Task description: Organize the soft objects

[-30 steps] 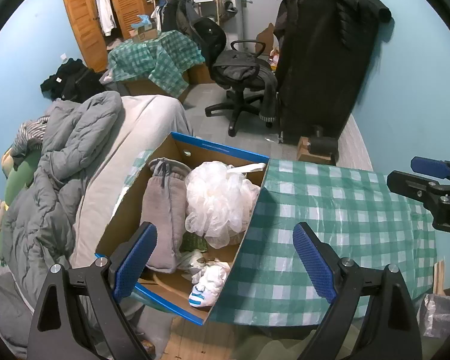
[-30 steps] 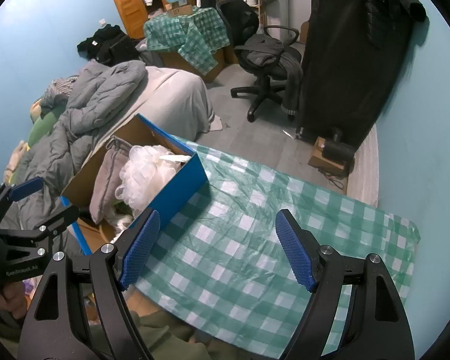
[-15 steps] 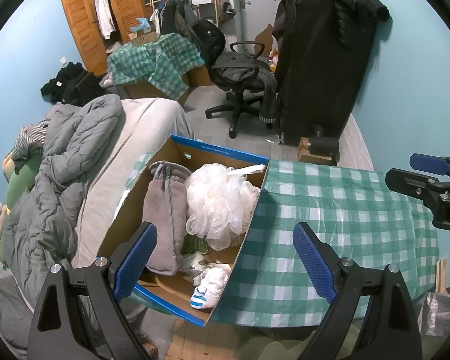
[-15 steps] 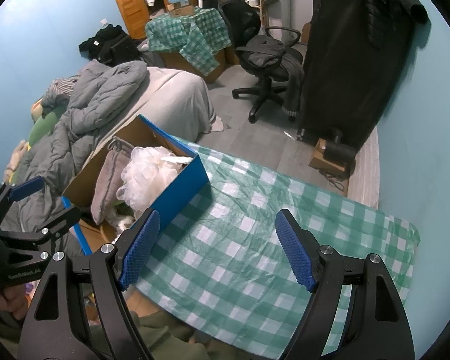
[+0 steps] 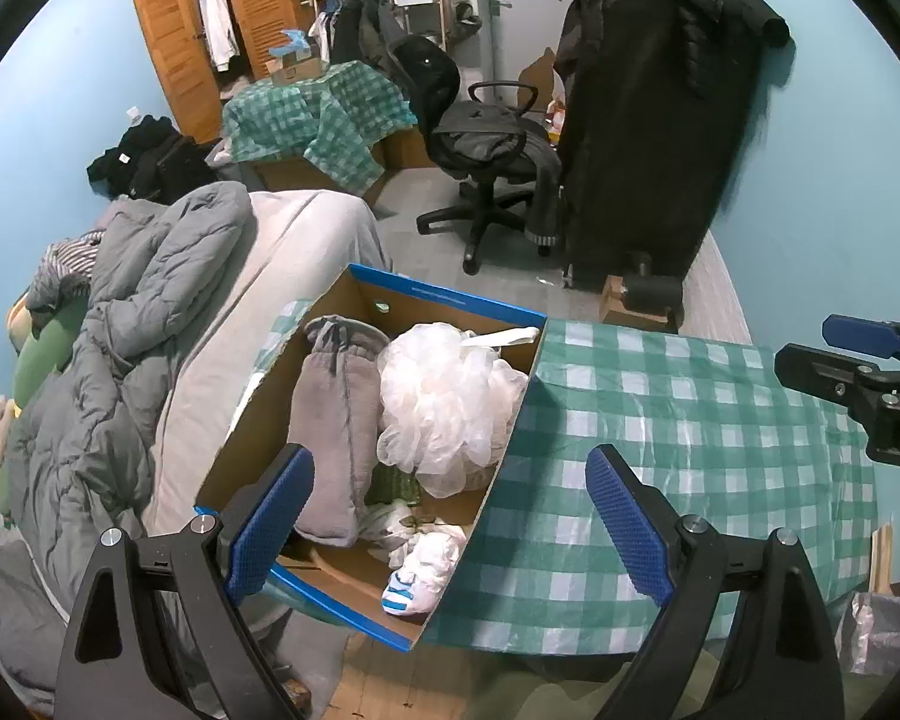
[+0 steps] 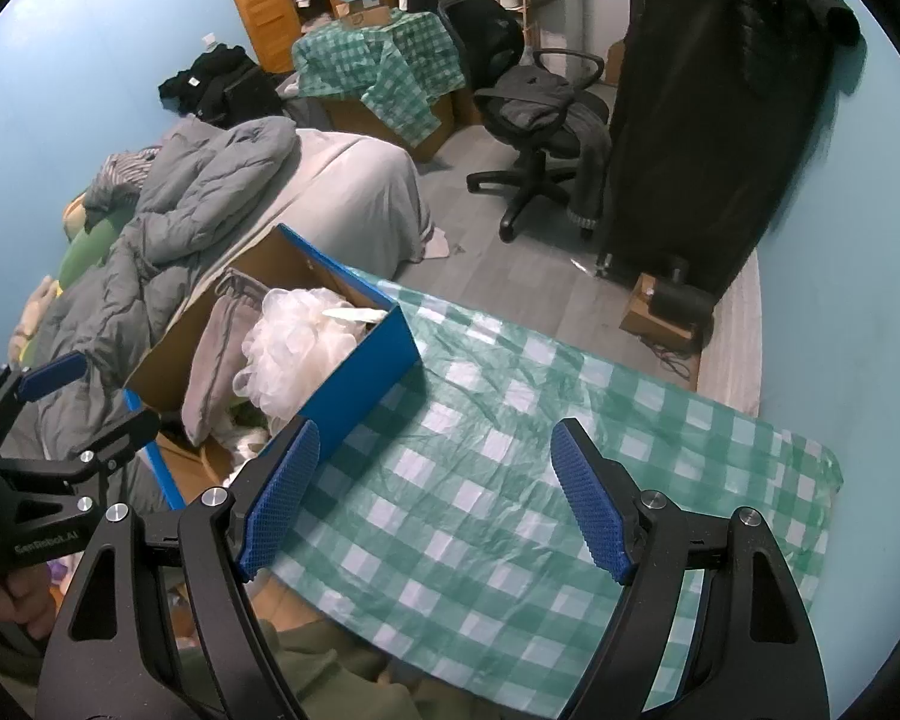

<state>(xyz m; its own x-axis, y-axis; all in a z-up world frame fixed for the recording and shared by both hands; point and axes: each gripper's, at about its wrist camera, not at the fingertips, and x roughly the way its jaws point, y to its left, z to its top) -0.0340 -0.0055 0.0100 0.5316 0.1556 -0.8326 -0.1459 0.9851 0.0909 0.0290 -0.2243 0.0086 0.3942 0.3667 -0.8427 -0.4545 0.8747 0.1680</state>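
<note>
**Both grippers wide and empty beside one filled box**

Left wrist view: the left gripper (image 5: 450,516) stands with jaws wide apart, holding nothing, at lower centre over one blue cardboard box (image 5: 450,294). Inside lie one grey garment (image 5: 330,414), one white mesh pouf (image 5: 450,396) and one white-and-blue sock (image 5: 420,570).

Right wrist view: the right gripper (image 6: 435,498) is likewise spread and empty, above one green checked tablecloth (image 6: 510,510); the box sits centre left
</note>
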